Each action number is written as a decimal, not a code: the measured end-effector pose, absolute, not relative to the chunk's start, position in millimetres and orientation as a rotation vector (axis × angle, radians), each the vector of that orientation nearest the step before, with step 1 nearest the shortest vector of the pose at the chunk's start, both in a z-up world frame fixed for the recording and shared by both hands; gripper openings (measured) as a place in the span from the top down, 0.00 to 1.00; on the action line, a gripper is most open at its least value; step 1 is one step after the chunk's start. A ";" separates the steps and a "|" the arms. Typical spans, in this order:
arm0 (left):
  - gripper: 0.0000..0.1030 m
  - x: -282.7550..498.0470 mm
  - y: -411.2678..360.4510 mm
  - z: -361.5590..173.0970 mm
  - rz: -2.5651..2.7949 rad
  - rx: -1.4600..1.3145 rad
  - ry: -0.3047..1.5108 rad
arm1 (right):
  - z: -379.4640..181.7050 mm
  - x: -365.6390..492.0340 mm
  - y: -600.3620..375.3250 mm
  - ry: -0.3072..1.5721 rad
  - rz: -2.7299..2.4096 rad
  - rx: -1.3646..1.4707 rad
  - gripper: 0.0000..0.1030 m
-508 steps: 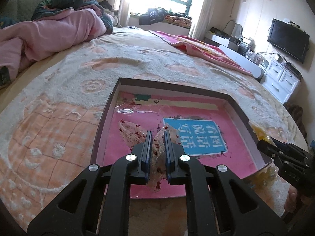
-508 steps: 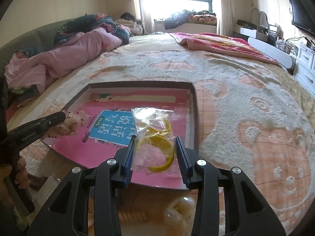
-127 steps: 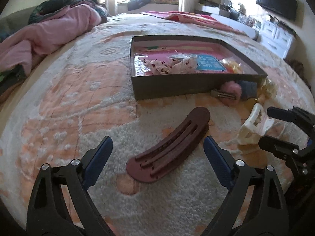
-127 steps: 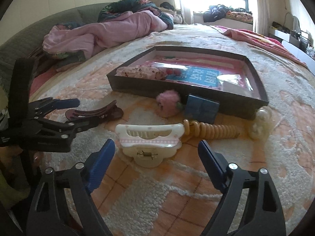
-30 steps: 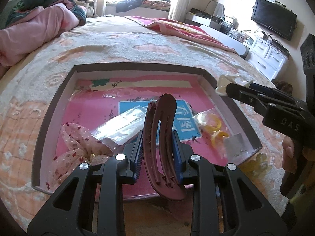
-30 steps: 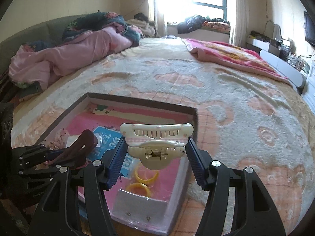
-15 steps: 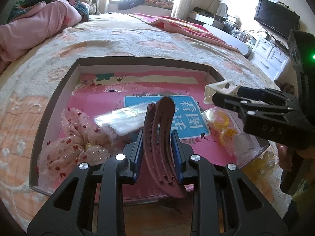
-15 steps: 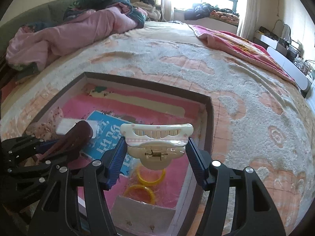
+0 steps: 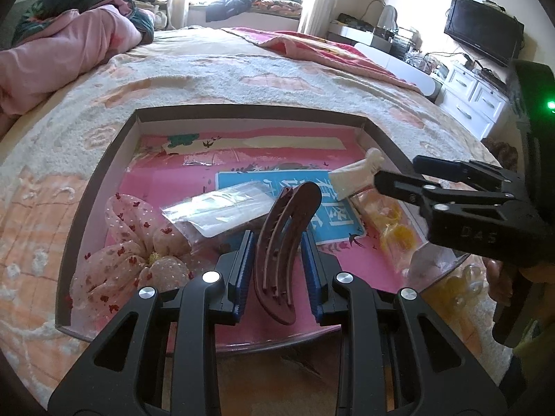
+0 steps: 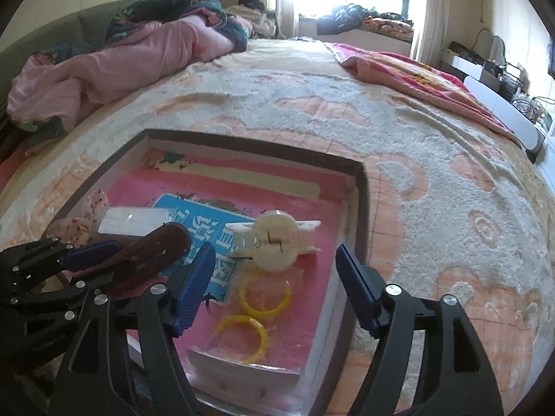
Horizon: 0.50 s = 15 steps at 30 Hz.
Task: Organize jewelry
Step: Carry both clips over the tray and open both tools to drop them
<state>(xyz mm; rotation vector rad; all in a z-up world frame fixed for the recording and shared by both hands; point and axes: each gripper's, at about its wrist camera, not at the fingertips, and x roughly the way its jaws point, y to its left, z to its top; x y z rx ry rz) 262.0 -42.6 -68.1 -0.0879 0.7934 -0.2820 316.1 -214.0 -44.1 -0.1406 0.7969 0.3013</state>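
The left gripper [image 9: 275,268] clamps the long maroon plastic hair clip [image 9: 284,242] on edge above the shallow dark-walled box with a pink printed floor [image 9: 104,170]. The right gripper [image 10: 274,287] stands wide open; the cream plastic claw clip [image 10: 274,241] lies free in the box at its 12 o'clock, beside the bagged yellow rings [image 10: 265,294]. Risk: released from this height, the maroon clip could tip onto the clear plastic packet [image 9: 222,208] at 11 o'clock (or the spotted pink fabric bow [image 9: 131,256]), piling rather than sorting.

Both tongs [image 9: 277,263] [image 10: 274,284] are black plastic with blue ribbed pads [image 9: 242,270], silver screws and embossed lettering.
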 end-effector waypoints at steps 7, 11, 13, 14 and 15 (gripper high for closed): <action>0.68 255.7 -42.1 -62.8 -0.279 -0.094 0.778 | -33.8 294.3 -232.9 0.736 0.268 -0.074 0.19; 0.58 250.0 -42.5 -55.6 -0.279 -0.097 0.759 | -28.2 279.9 -243.1 0.699 0.247 -0.046 0.13; 0.53 246.8 -42.4 -51.4 -0.280 -0.098 0.747 | -24.2 273.4 -248.0 0.677 0.233 -0.032 0.11; 0.48 244.7 -42.4 -48.8 -0.279 -0.097 0.740 | -22.5 270.4 -250.4 0.668 0.230 -0.022 0.10; 0.46 243.0 -43.0 -47.3 -0.277 -0.095 0.734 | -20.1 266.6 -253.1 0.658 0.228 -0.009 0.10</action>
